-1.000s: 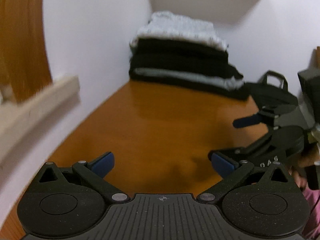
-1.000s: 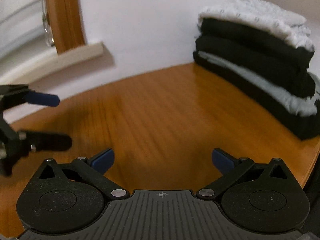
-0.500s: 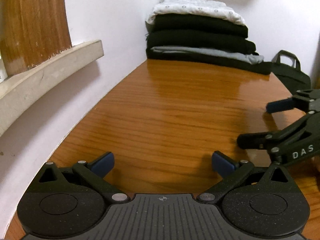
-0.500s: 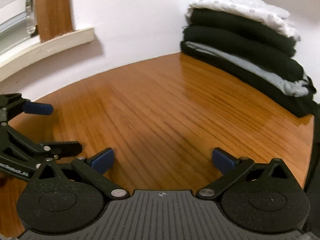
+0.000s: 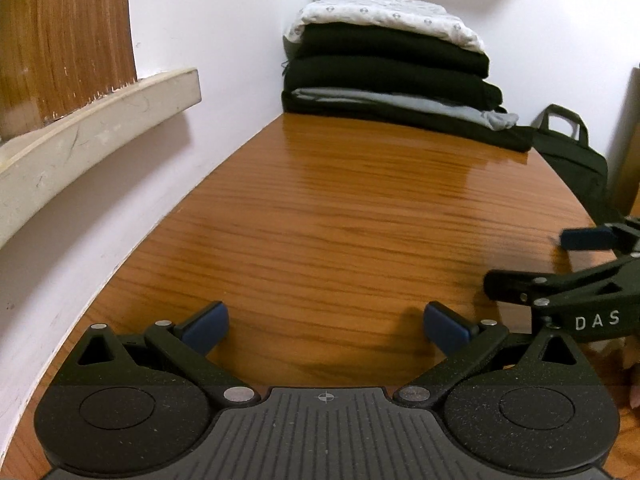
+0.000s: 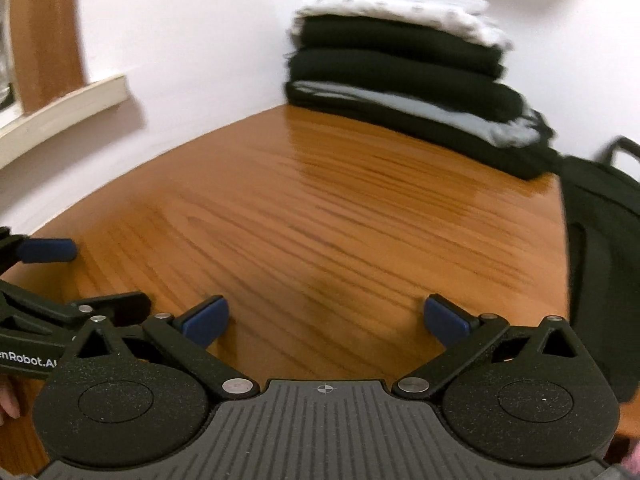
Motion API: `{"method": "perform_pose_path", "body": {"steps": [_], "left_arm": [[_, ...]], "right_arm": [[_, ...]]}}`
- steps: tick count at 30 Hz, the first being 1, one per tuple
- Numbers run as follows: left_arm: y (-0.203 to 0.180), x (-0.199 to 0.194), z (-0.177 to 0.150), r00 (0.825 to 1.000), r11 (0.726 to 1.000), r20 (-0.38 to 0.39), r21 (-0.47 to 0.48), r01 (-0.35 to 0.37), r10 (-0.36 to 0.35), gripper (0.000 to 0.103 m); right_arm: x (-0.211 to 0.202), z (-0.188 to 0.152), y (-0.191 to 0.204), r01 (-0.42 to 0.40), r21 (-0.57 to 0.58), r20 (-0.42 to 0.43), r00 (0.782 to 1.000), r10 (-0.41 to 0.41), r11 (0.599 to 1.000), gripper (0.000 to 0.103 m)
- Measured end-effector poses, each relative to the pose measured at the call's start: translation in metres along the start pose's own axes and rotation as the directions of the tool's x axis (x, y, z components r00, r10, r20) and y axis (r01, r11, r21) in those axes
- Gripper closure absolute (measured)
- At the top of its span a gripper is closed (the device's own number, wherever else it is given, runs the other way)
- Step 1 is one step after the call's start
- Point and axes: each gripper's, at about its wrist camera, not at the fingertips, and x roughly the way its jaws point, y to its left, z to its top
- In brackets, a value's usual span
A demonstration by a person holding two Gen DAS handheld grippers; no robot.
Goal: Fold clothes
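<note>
Both hand-held grippers, left (image 5: 326,322) and right (image 6: 326,320), spread wide and empty over bare wooden surface (image 5: 340,220); folded clothes stack (image 5: 392,68) ahead at the far edge, wall to the left.

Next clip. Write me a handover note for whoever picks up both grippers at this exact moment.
Left gripper: jaws open, empty, low over the wooden table.
Right gripper: jaws open, empty, alongside it.
Clothes: one folded stack at the table's far end against the wall, white patterned piece on top, dark ones and a grey one beneath.
Done: that stack looks folded.
Left: no unfolded garment in view; a dark bag sits beyond the stack.
</note>
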Motion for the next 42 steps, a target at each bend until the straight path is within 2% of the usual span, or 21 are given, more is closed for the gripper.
{"method": "perform_pose_path", "body": {"steps": [6,12,18,42], "left_arm": [[0.001,0.0,0.0,1.0,1.0,0.0,0.001,0.005,-0.005,0.0],[0.002,0.002,0.001,1.0,1.0,0.0,0.017,0.02,-0.02,0.0],[0.002,0.002,0.001,1.0,1.0,0.001,0.019,0.022,-0.022,0.0],[0.002,0.005,0.002,0.999,0.999,0.0,0.036,0.039,-0.039,0.0]], "right_arm": [[-0.01,-0.01,0.003,0.091,0.071,-0.001,0.996,-0.091,0.993,0.0],[-0.023,-0.022,0.01,0.192,0.146,-0.01,0.981,-0.193,0.97,0.0],[-0.027,-0.026,0.014,0.235,0.182,-0.017,0.972,-0.236,0.955,0.0],[-0.026,-0.026,0.014,0.243,0.193,-0.018,0.97,-0.244,0.951,0.0]]}}
